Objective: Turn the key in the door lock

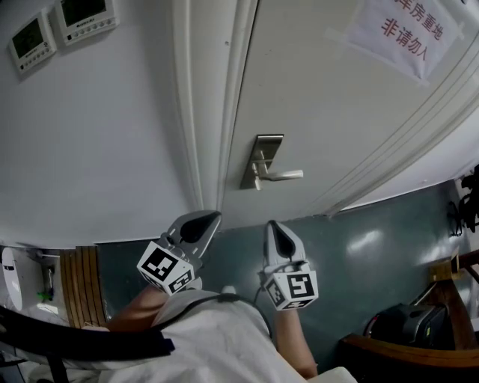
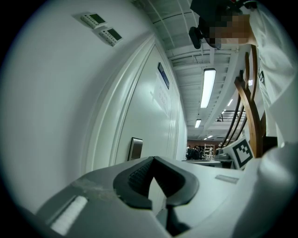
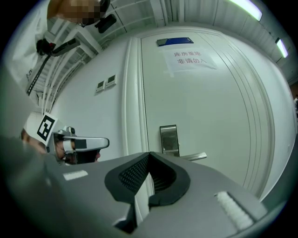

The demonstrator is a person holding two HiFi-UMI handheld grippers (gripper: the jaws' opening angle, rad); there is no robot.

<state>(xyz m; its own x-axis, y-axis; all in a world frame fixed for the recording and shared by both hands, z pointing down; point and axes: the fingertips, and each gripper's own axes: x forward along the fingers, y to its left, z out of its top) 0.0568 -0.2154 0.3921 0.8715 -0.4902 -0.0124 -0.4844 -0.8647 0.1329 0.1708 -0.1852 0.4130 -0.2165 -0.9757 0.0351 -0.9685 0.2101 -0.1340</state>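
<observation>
Hovering short of the lock plate (image 1: 263, 158) ahead, left claw (image 2: 152, 160) and right claw (image 3: 148, 154) pressed together empty, possibly missing a key not showing.

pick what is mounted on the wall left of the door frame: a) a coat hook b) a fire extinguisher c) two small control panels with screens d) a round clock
c, two small control panels with screens sit side by side on the wall left of the door.

I'm counting two white wall control panels with small screens (image 1: 30, 41) (image 1: 86, 16), one white panelled door (image 1: 337, 112), one brushed-metal lock plate with a lever handle (image 1: 263, 161), one white paper notice with red characters (image 1: 408, 30), and, seemingly, one blue plaque (image 3: 174, 41).
</observation>
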